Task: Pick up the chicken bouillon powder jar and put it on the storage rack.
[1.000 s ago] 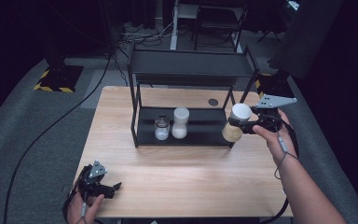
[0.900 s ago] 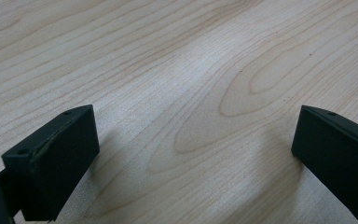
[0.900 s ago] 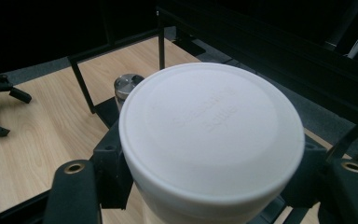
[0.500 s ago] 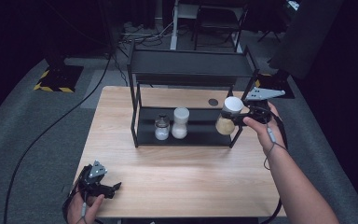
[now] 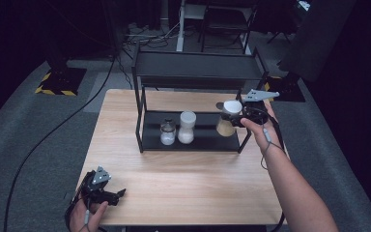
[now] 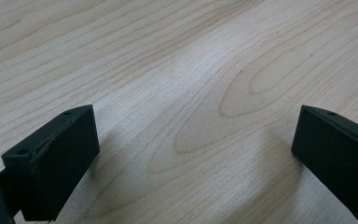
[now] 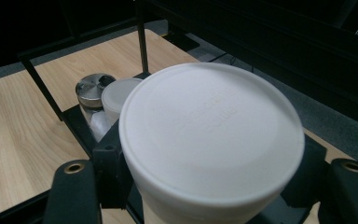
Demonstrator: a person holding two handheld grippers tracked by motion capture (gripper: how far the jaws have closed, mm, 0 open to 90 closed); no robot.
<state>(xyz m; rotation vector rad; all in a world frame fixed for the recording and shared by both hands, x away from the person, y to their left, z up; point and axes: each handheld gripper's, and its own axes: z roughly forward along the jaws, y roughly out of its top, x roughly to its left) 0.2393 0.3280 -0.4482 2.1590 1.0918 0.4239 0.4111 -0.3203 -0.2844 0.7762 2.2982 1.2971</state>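
My right gripper (image 5: 235,117) is shut on a white-lidded jar (image 5: 228,118) of tan powder, held at the right end of the black rack's lower shelf (image 5: 207,139). In the right gripper view the jar's white lid (image 7: 212,133) sits between the jaws. Further left on that shelf stand a white-lidded jar (image 5: 187,127) and a small metal-lidded jar (image 5: 167,132); both appear again in the right gripper view, the white one (image 7: 116,95) beside the metal-lidded one (image 7: 92,88). My left gripper (image 5: 115,195) rests open near the table's front left corner, its jaws wide apart over bare wood (image 6: 191,116).
The black two-tier rack (image 5: 198,72) stands at the back of the wooden table (image 5: 183,183). Its top shelf is bare. A small dark disc (image 5: 219,105) lies behind the rack. Cables and chair legs are on the grey floor beyond.
My right gripper has carried the tan-powder jar leftward and into the right end of the rack's lower shelf. The left gripper has stayed put.
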